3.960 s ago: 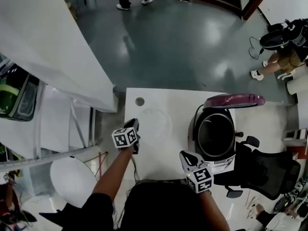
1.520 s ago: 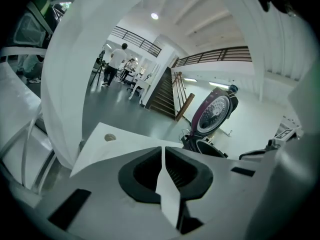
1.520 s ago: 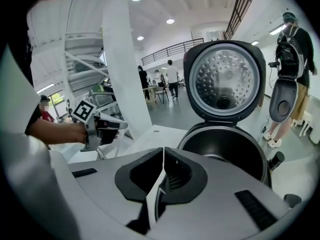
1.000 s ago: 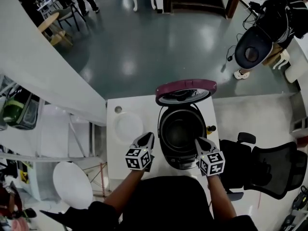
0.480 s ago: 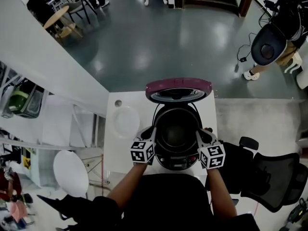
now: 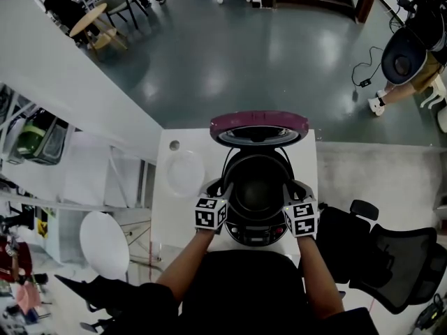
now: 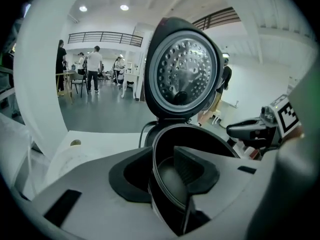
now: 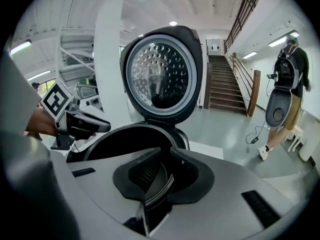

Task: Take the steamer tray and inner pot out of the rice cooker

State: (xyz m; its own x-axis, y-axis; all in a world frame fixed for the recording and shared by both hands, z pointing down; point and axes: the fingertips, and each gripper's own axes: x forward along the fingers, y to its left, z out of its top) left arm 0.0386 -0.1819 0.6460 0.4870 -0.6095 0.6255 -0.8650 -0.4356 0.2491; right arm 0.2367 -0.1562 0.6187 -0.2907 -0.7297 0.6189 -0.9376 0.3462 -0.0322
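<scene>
Both grippers have come in from the near edge of the table [image 6: 166, 218] and now sit on either side of the open rice cooker [image 6: 256, 230], right at the lip of the inner pot [image 6: 257, 184]. The head view has also settled square over the cooker.

Your left gripper [image 6: 225, 188] has just been opening. Its jaws stand moderately apart and straddle the pot's rim, one pad outside and one inside, neither pressing yet. Your right gripper [image 6: 288, 187] is narrow, its pads closed tight on the opposite rim.

The pot is seated in the cooker with the lid [image 6: 258, 126] tipped up behind it. A pale round piece that looks like the steamer tray [image 6: 184, 174] already lies on the table to the left.

Here's the danger: one side is gripped and the other loose. Lift now and the pot will likely tilt, jam against the cooker wall or slip from that thin pinch. A shallow bite on the left could slide off the smooth rim. Rise too steeply backward and the pot may clip the lid.
</scene>
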